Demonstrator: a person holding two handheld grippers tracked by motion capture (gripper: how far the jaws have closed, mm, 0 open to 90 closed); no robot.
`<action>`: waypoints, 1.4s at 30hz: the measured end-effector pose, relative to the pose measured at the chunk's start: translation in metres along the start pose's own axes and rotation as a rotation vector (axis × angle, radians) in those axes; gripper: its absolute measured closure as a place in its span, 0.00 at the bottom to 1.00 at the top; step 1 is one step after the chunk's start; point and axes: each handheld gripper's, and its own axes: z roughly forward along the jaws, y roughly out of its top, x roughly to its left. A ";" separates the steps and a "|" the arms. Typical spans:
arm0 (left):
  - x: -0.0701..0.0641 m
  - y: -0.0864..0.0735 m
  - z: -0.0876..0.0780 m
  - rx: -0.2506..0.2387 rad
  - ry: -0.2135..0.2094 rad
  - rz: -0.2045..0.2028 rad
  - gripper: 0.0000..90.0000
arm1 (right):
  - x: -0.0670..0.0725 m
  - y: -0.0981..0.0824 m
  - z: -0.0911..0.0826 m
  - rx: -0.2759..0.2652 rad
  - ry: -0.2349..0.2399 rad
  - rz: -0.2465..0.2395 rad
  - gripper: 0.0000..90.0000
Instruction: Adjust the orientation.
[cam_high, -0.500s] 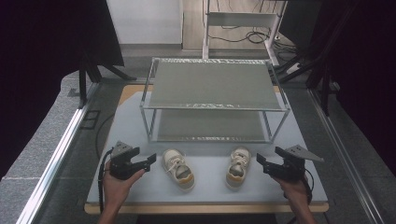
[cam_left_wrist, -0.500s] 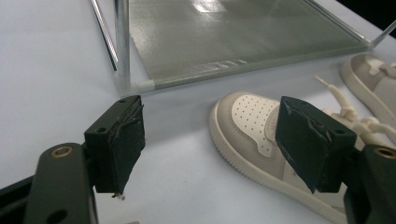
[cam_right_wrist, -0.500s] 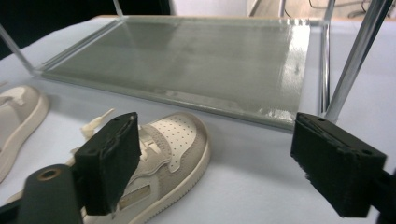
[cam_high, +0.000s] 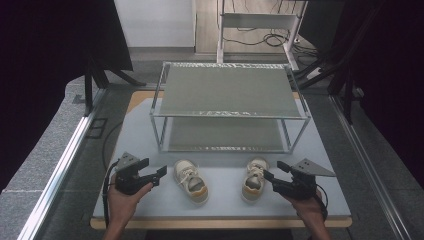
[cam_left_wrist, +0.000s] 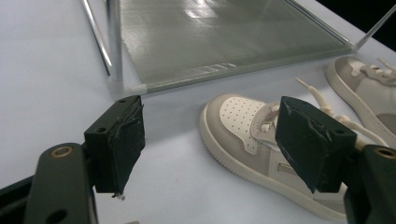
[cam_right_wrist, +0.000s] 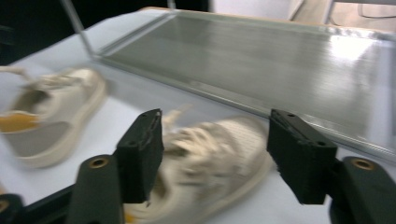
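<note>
Both jaw pairs wide open, empty. Right gripper (cam_high: 270, 177) nearly touching right sneaker (cam_high: 253, 180); left gripper (cam_high: 161, 172) just beside left sneaker (cam_high: 191, 181). Sneakers' long axes run toe-first toward wire shelf rack (cam_high: 230, 116), crosswise to jaws.

A two-tier metal-framed rack with grey mesh shelves (cam_high: 227, 92) stands at the centre of the pale grey rectangular table mat (cam_high: 135, 130), with tangled black floor cables (cam_high: 267, 37) at twelve o'clock beyond it.
</note>
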 end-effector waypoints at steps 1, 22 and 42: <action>0.001 -0.001 -0.002 -0.004 -0.001 -0.009 0.27 | 0.000 0.000 0.000 0.000 0.000 0.000 0.41; -0.004 -0.006 -0.001 0.036 -0.002 -0.017 0.27 | 0.060 0.003 0.033 0.099 0.225 -0.111 0.96; 0.000 -0.008 -0.009 0.028 -0.001 -0.019 0.27 | 0.112 -0.002 0.068 0.234 0.312 -0.207 0.98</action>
